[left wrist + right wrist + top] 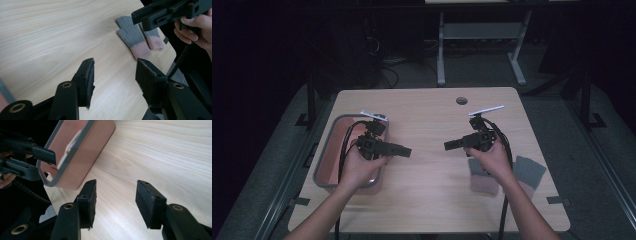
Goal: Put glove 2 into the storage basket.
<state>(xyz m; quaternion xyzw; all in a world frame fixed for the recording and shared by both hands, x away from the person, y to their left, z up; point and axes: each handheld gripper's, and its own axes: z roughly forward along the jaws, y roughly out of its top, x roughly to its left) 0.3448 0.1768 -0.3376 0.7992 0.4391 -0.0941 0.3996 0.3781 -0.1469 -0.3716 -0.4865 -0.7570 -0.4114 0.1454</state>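
Two grey gloves with pink cuffs [133, 40] lie side by side near the table's right edge, one glove [530, 170] beside the person's right wrist. A pink bin with a grey rim [323, 155] stands at the left, its wall [87, 155] close by in the right gripper view, with something white inside. My left gripper [404, 150] hovers beside the bin, pointing right, jaws open and empty [115, 68]. My right gripper [450, 145] points left toward it, also open and empty [116, 190]. The two tips face each other across a gap over bare wood.
The wooden table [427, 200] has a round cable hole [461, 100] near its far edge. Beyond it stand the white legs of another desk [441, 55] and floor cables. Dark floor surrounds the table.
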